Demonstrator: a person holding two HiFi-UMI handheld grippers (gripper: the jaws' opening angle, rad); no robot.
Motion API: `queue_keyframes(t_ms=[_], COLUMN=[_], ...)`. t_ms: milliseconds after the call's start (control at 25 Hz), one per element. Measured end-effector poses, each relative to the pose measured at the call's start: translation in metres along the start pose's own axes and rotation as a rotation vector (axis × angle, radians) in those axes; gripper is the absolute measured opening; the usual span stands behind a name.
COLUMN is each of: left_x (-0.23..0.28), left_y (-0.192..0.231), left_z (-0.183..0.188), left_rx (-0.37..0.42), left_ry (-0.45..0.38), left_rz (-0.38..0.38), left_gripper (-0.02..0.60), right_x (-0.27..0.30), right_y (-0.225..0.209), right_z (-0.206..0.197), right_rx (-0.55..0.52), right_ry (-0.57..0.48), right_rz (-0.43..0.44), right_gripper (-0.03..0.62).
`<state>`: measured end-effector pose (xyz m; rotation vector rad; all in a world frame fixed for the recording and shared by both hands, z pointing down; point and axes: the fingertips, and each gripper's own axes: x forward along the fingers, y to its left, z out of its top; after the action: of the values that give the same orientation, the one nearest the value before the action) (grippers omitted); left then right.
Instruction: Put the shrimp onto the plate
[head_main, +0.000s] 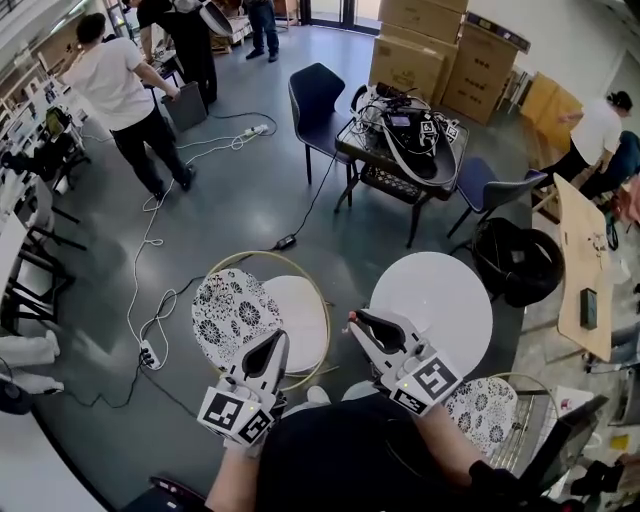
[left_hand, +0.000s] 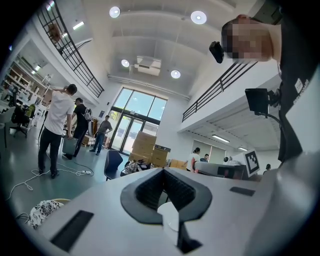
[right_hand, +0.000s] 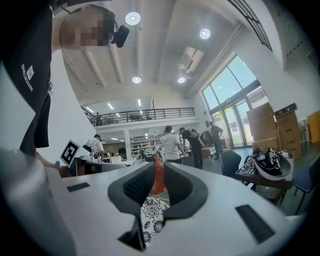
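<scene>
A person holds two grippers over a grey floor, seen from above. A round white table (head_main: 445, 295) stands just ahead of the right gripper (head_main: 354, 322), whose body and marker cube cover the table's near-left edge. Left of the table, across a strip of bare floor, is a ring-rimmed round stand (head_main: 300, 310) half covered by a floral cloth (head_main: 232, 312). The left gripper (head_main: 272, 345) overlaps the stand's near rim. Beyond the table the floor lies open up to a black chair (head_main: 318, 95) and a cluttered side table (head_main: 405, 140). A white cable (head_main: 150, 250) trails over the floor well to the table's left. Whether the stand's white top is the plate cannot be told. The left gripper's jaws are closed together with nothing between them. The right gripper's jaws clamp an orange shrimp (right_hand: 158, 175), which the head view shows as a small speck just beside the table's left edge. The shrimp's long axis stands upright between the pads, narrow end pointing up past the jaw tips, wider end down.
</scene>
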<state>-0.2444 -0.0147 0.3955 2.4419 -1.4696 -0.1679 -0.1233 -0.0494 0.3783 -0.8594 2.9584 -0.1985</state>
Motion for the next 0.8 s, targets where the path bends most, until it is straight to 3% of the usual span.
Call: queue_keyframes(t_ms=[800], left_x=[0.085], left_y=[-0.022], left_z=[-0.024], left_rx=[-0.017], left_ry=[0.083], left_rz=[-0.035], left_gripper=[0.006], right_x=[-0.016], right_y=[-0.086], right_z=[-0.009], right_rx=[0.026], right_ry=[0.044], right_rz=[-0.037], right_gripper=[0.066])
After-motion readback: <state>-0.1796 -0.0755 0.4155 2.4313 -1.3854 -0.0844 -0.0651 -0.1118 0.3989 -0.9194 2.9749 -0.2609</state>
